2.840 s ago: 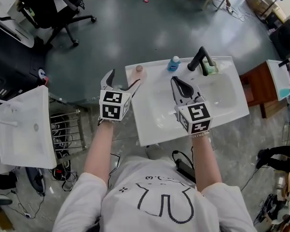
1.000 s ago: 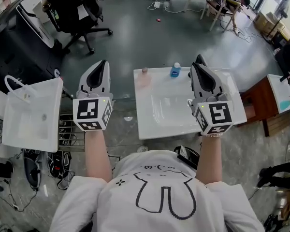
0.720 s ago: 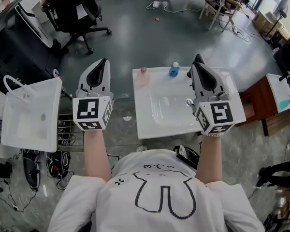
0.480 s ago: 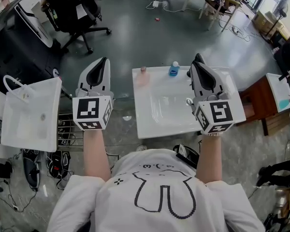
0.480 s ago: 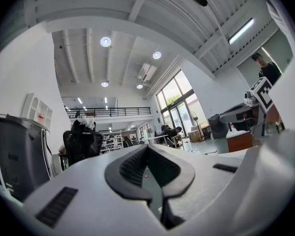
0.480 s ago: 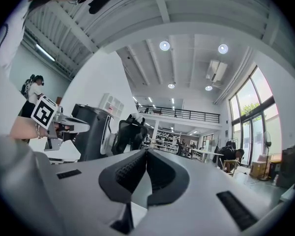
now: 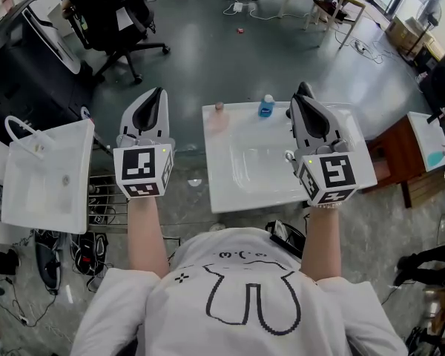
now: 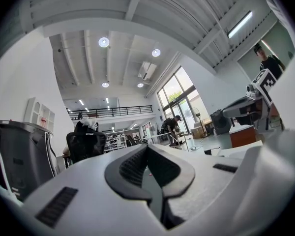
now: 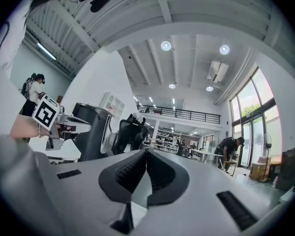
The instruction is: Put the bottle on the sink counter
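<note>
We cannot see the whole sink from the head view. The right gripper floats over its far right corner and hides what is there. The pink bottle is small, and we can only make out a pale body and a brown cap. It stands upright at the far left corner of the sink's rim, and no gripper touches it. The left gripper hangs over the floor, just off the sink's left edge.

We count two grippers and two bottles. The blue bottle stands at the middle of the far edge. We also count two sinks. The second sink sits on a rack well to the left, and its left edge is cut off. There is one black chair on the floor beyond.

The head view shows the sinks and bottles, but the two gripper views do not. They look out flat across the big room instead. The left gripper view shows its jaws pressed together with nothing between them. The right gripper view shows the same for its own jaws. Each gripper view also catches the other gripper at its side. Both show a far-off person bending over a table, who does not appear in the head view.
</note>
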